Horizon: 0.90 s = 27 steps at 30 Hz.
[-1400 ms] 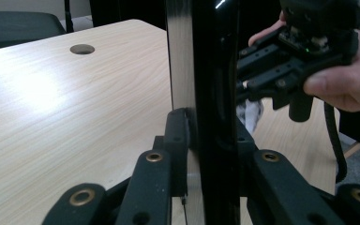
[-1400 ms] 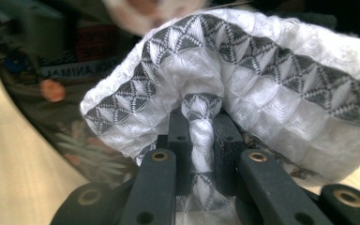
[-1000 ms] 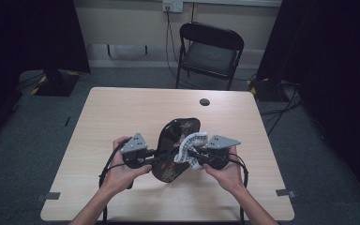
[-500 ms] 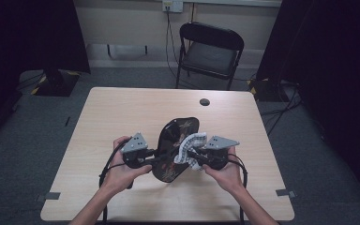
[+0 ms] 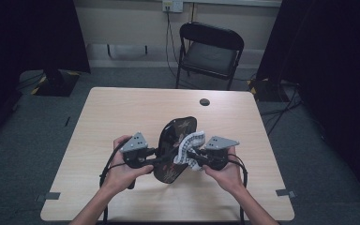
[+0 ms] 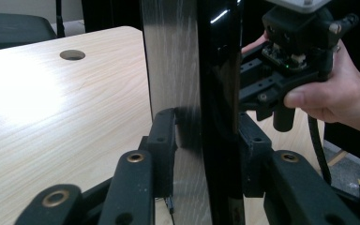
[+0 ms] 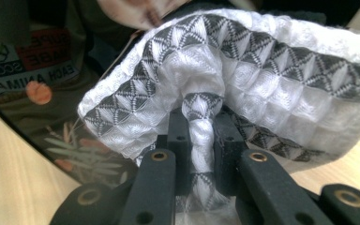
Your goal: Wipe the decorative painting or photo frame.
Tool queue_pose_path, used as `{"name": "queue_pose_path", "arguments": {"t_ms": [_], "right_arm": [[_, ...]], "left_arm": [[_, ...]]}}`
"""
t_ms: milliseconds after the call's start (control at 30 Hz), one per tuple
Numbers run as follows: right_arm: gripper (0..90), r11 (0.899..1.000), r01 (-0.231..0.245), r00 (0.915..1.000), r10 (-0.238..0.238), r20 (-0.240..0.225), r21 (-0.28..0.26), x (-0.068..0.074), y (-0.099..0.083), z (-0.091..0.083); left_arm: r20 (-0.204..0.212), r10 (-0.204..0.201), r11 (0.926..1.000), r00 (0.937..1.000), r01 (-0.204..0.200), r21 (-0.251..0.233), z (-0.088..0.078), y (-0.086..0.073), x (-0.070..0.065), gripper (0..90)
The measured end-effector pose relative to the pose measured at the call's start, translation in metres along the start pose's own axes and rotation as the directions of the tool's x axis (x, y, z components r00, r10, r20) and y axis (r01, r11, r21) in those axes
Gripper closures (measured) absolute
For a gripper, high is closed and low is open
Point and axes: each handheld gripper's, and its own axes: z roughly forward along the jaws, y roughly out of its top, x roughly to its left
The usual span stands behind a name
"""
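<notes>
A glossy black oval tray point(image 5: 176, 133) with a floral print stands on edge over the table, between my two grippers. My left gripper point(image 5: 161, 152) reaches its lower left rim. Seen from the left gripper view, the tray point(image 6: 187, 70) runs upright between the jaws of my left gripper point(image 6: 206, 136), which have just been opening; a thin dark gap shows beside the left pad point(image 6: 166, 136). My right gripper point(image 7: 201, 126) is shut on a white and grey waffle cloth point(image 7: 262, 61), bunched against the tray's printed face point(image 7: 51, 126). From above, the cloth point(image 5: 190, 143) lies on the tray's right side.
The light wooden table point(image 5: 122, 112) has a round dark cable hole point(image 5: 205, 101) near its far edge. A black folding chair point(image 5: 209, 49) stands behind the table. Both of the person's hands work close to the near edge.
</notes>
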Motion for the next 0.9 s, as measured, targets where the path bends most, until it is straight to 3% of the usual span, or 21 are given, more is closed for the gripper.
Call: {"name": "queue_pose_path", "arguments": {"t_ms": [200,467,633,900], "right_arm": [[80.5,0.999,0.037,0.9987,-0.036,-0.037,0.021,0.011,0.001,0.004],[80.5,1.000,-0.003,1.0000,0.003,-0.007,-0.007,-0.001,0.002,-0.004],[80.3,1.000,0.025,0.9985,-0.025,-0.049,0.001,0.007,0.004,-0.002],[80.3,1.000,-0.008,0.9999,0.008,-0.009,-0.004,-0.002,0.003,-0.005]], "left_arm": [[-0.022,0.017,0.9997,0.9996,-0.017,-0.018,0.001,0.000,0.001,55.9],[-0.032,0.009,0.9993,0.9995,-0.010,-0.035,0.002,0.000,0.003,46.8],[-0.029,0.016,0.9995,0.9995,-0.016,-0.028,0.004,0.000,0.002,45.0],[-0.025,0.019,0.9993,0.9995,-0.020,-0.033,0.005,0.000,0.001,44.6]]}}
